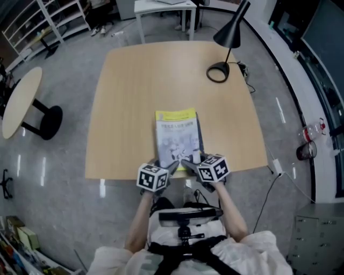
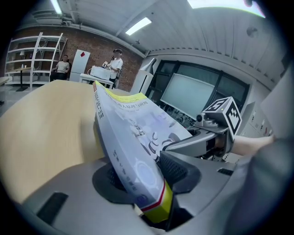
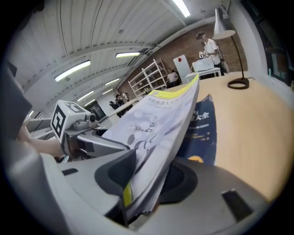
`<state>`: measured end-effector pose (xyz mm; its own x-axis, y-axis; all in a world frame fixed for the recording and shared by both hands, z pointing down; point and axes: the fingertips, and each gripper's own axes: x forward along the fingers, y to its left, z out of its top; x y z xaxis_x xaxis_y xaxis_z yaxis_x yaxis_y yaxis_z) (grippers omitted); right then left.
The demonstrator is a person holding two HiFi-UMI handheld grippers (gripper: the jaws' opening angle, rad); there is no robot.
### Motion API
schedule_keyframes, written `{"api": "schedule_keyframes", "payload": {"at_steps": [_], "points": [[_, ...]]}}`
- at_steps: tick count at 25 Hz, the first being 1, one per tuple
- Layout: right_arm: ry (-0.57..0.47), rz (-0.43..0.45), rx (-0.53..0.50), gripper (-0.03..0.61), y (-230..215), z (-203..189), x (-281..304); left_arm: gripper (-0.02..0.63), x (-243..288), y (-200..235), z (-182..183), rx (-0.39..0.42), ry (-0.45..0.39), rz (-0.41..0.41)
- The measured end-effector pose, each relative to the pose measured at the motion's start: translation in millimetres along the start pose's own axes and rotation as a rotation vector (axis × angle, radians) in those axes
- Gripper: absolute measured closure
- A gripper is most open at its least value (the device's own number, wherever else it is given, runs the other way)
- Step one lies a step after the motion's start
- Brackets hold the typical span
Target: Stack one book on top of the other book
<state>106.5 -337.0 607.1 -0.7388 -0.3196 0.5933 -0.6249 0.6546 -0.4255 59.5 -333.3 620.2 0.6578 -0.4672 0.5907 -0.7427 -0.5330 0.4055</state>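
A pale blue book with a yellow top band (image 1: 177, 137) is held over the near middle of the wooden table (image 1: 129, 102). My left gripper (image 1: 170, 164) is shut on its near left corner, my right gripper (image 1: 187, 160) on its near right corner. In the left gripper view the jaws (image 2: 151, 183) clamp the book's (image 2: 133, 133) spine end. In the right gripper view the jaws (image 3: 144, 183) pinch its page edge (image 3: 156, 133). A dark blue book (image 3: 203, 133) lies under it on the table, showing as a strip (image 1: 200, 134) along the right side.
A black desk lamp (image 1: 229, 37) stands at the table's far right corner. A round side table (image 1: 21, 99) stands to the left, a white table (image 1: 164, 8) behind, shelving (image 1: 48, 19) at the far left. A bottle (image 1: 306, 150) lies on the floor at right.
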Motion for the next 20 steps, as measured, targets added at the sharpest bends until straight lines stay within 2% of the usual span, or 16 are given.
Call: {"api": "schedule_keyframes", "payload": {"at_steps": [7, 11, 20], "points": [[0.032, -0.019, 0.014, 0.419, -29.1, -12.4, -1.9, 0.43, 29.5, -4.5, -1.1, -0.018, 0.063, 0.031], [0.036, -0.023, 0.027, 0.413, -33.7, -14.8, 0.9, 0.43, 32.4, -2.6, -3.9, -0.058, 0.07, 0.028], [-0.013, -0.085, 0.048, 0.385, -35.1, -12.2, -0.9, 0.43, 30.6, -1.3, -0.7, -0.059, 0.066, 0.02]]}}
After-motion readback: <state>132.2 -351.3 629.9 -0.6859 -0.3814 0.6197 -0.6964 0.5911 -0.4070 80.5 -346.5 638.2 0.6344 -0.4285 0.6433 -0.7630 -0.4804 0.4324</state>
